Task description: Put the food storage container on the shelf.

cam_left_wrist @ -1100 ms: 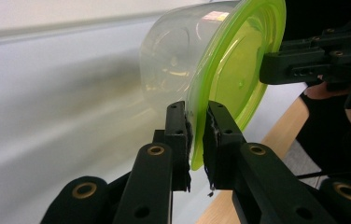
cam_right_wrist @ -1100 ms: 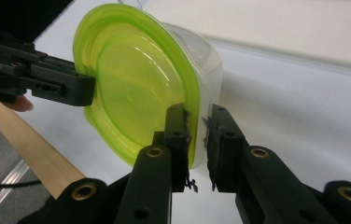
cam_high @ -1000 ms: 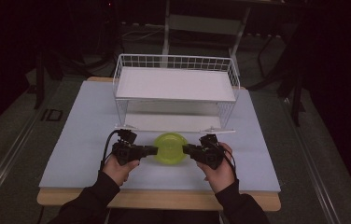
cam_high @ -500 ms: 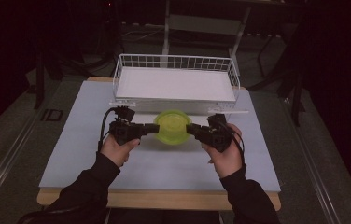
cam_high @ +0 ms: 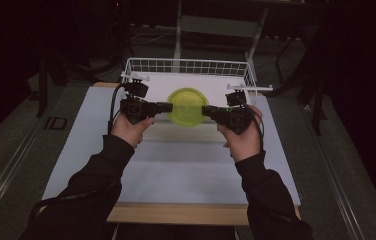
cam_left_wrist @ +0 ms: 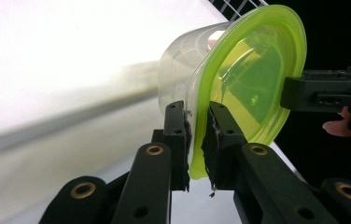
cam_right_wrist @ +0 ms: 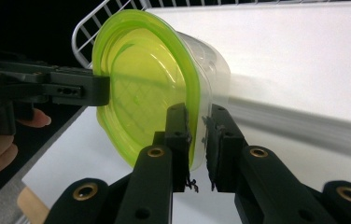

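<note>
Tub (cam_high: 187, 106) with green lid is seen from the high view carried forward since a second ago, now over the basket (cam_high: 186, 66) front rim between left gripper (cam_high: 170, 106) and right gripper (cam_high: 206, 110). In the left gripper view, the lid rim (cam_left_wrist: 197, 158) is pinched between nearly closed jaws; in the right gripper view, the opposite rim (cam_right_wrist: 194, 140) is clamped likewise, so placing in the basket is judged next.

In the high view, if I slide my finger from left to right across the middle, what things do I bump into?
left gripper → green-lidded container → right gripper
</note>
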Demonstrator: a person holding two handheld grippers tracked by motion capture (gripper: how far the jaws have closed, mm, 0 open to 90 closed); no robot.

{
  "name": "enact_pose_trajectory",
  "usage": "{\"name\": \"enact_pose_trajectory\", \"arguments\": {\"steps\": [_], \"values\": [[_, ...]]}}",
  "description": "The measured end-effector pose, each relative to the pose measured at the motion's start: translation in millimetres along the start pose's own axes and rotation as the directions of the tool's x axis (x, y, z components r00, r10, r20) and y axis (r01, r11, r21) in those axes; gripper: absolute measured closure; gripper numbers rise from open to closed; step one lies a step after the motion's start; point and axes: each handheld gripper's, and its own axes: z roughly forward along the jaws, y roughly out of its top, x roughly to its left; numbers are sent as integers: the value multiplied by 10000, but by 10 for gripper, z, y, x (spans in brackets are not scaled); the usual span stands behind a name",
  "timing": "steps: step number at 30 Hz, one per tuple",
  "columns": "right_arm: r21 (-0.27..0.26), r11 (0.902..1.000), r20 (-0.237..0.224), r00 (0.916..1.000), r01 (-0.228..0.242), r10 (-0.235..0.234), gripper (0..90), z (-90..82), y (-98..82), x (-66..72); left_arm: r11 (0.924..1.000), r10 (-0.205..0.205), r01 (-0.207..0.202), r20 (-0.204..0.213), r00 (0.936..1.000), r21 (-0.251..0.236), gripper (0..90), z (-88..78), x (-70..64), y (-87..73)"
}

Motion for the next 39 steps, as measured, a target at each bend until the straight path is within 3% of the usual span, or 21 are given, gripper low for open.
{"name": "enact_pose_trajectory", "arguments": {"steps": [7, 11, 13, 20, 25, 28, 32, 34, 36, 39], "values": [[244, 9989, 300, 9988, -403, 396, 799, 89, 164, -129, 9997, -47, 56, -358, 9993, 247, 808, 145, 16, 194], [418, 9977, 361, 9980, -525, 510, 798, 141, 228, -174, 9989, -409, 412, -118, 9991, 244, 807, 196, 99, 239], [446, 9961, 170, 9970, -758, 751, 798, 148, 267, -204, 9983, -531, 531, 28, 9986, 246, 806, 201, 120, 261], [786, 9919, 355, 9947, -994, 968, 741, 221, 373, -288, 9992, -406, 406, 228, 9989, 41, 772, 282, 129, 330], [687, 9876, 374, 9896, -1410, 1387, 738, 264, 444, -365, 9963, -801, 815, 479, 9956, -273, 762, 331, 213, 387], [608, 9875, 591, 9881, -1457, 1422, 733, 306, 510, -384, 9956, -841, 855, 378, 9957, -374, 752, 352, 238, 438], [577, 9866, 739, 9862, -1525, 1482, 752, 369, 591, -377, 9951, -904, 899, -94, 9959, -411, 768, 392, 262, 525], [570, 9879, 1030, 9851, -1442, 1378, 757, 413, 633, -361, 9943, -985, 974, -229, 9949, -444, 773, 414, 281, 554], [588, 9855, 1007, 9831, -1594, 1530, 755, 456, 671, -383, 9931, -1071, 1058, -230, 9940, -515, 772, 427, 308, 573], [604, 9801, 745, 9800, -1892, 1846, 697, 508, 712, -442, 9931, -979, 962, -223, 9950, -670, 668, 442, 315, 578]]}}
